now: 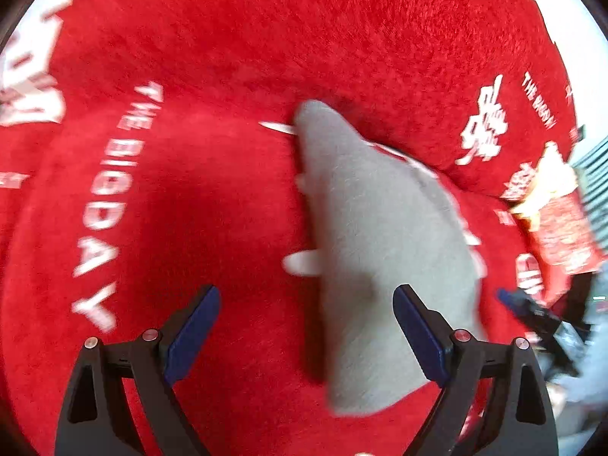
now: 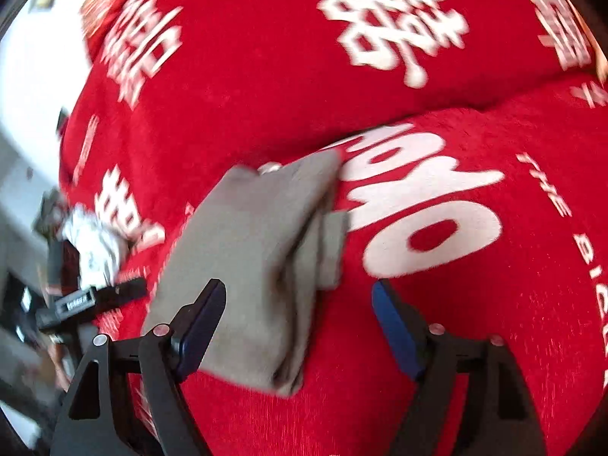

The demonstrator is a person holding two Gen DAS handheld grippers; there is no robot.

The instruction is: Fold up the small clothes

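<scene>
A small grey garment (image 1: 380,247), folded into a long narrow shape, lies on a red plush blanket (image 1: 209,190) printed with white letters. A white tag (image 1: 304,262) sticks out from its left edge. My left gripper (image 1: 307,292) hangs open above it, its right finger over the cloth and its left finger over bare blanket. In the right wrist view the grey garment (image 2: 247,247) shows stacked folds. There my right gripper (image 2: 300,285) is open, its left finger over the cloth. Neither gripper's pads press on anything.
The red blanket (image 2: 456,323) bulges into a soft ridge behind the garment. A red and yellow packet (image 1: 558,220) lies at the blanket's right edge. Blurred dark gear (image 2: 87,300) with a white patterned part sits off the blanket's left side. A white wall lies beyond.
</scene>
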